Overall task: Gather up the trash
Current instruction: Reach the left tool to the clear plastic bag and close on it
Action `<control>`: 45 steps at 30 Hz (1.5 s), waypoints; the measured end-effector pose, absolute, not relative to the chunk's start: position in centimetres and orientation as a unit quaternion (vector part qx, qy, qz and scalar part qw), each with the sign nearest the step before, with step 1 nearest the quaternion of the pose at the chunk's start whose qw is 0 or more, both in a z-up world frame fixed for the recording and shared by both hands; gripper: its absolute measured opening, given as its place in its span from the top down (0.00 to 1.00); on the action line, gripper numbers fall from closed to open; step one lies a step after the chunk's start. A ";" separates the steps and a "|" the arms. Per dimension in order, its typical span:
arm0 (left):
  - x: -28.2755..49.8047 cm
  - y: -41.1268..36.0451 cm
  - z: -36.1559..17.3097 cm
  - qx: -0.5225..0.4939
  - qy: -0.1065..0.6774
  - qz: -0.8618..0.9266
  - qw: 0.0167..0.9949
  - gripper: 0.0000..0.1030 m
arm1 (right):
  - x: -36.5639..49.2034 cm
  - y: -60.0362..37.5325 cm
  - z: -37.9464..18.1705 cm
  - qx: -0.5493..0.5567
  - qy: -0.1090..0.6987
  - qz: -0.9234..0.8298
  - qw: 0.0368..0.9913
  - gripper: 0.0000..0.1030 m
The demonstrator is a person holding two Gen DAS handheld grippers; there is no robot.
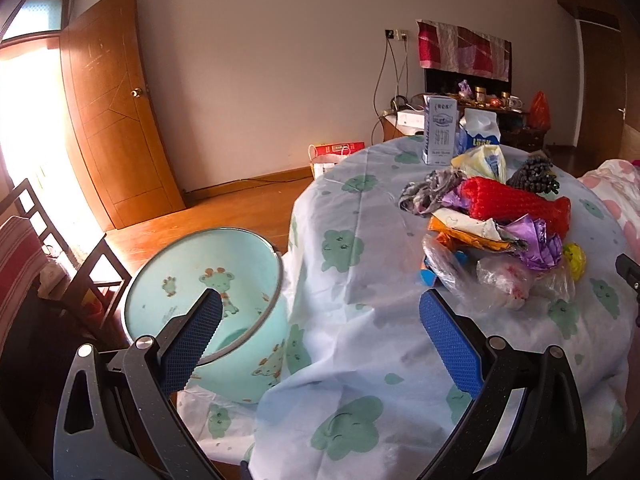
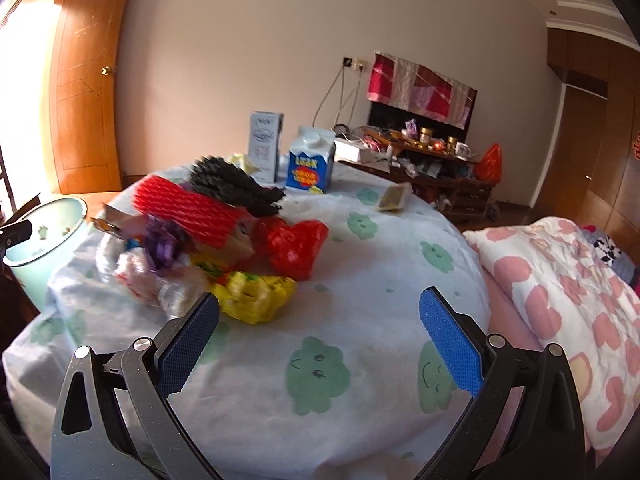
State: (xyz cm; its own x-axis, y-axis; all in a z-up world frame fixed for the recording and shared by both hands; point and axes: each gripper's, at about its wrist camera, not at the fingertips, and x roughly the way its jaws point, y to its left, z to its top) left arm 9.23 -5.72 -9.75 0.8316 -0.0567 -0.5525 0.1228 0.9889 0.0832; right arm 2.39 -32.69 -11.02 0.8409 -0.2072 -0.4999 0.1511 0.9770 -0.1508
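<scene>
A pile of trash lies on a round table covered with a white cloth with green clouds (image 1: 360, 280) (image 2: 360, 280). It includes red foam netting (image 1: 516, 200) (image 2: 188, 208), black netting (image 1: 534, 176) (image 2: 232, 188), purple wrappers (image 1: 536, 240), clear plastic bags (image 1: 504, 276) (image 2: 160, 280), a yellow bag (image 2: 256, 296) and a red bag (image 2: 296, 244). Two cartons (image 1: 440, 130) (image 2: 310, 166) stand behind. A light blue bin (image 1: 208, 292) (image 2: 44, 236) stands beside the table at left. My left gripper (image 1: 320, 312) is open and empty, between bin and pile. My right gripper (image 2: 320, 312) is open and empty, right of the pile.
A small patterned packet (image 2: 394, 197) lies on the table's far side. A bed with a pink-flowered quilt (image 2: 560, 288) is at the right. A cluttered low cabinet (image 2: 432, 160) stands against the far wall. A wooden door (image 1: 116, 112) and a dark chair (image 1: 60, 264) are at the left.
</scene>
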 end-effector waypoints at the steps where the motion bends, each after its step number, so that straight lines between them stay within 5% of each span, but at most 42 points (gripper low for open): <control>1: 9.8 -6.6 -10.2 0.061 0.289 -0.055 0.954 0.06 | 2.7 -33.2 -11.5 -0.054 0.268 -0.102 0.957 0.05; 23: 10.5 -13.6 -13.1 0.093 0.337 -0.137 0.927 0.07 | 4.5 -37.9 -14.4 -0.019 0.295 -0.136 0.946 0.05; 27: 11.0 -14.6 -13.7 0.090 0.347 -0.150 0.922 0.09 | 4.3 -38.9 -14.6 -0.017 0.298 -0.141 0.944 0.12; 30: 11.5 -15.3 -14.5 0.090 0.355 -0.167 0.915 0.34 | 4.3 -39.4 -14.8 -0.007 0.306 -0.134 0.942 0.29; 32: 11.8 -15.8 -15.2 0.080 0.376 -0.198 0.902 0.72 | 4.5 -39.2 -15.2 -0.007 0.313 -0.125 0.941 0.30; 35: 12.0 -15.7 -15.4 0.072 0.381 -0.220 0.895 1.00 | 4.5 -38.9 -15.4 -0.011 0.314 -0.120 0.942 0.30; 45: 9.6 -12.7 -11.2 0.050 0.328 -0.234 0.914 1.00 | 4.1 -38.6 -14.6 0.000 0.304 -0.116 0.946 0.27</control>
State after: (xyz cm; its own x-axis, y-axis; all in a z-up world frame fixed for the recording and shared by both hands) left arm 9.59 -12.68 -11.24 0.6752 -0.3951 -0.6229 0.4606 0.8854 -0.0623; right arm 4.10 -38.65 -14.65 0.7880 -0.2194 -0.5753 0.2189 0.9731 -0.0714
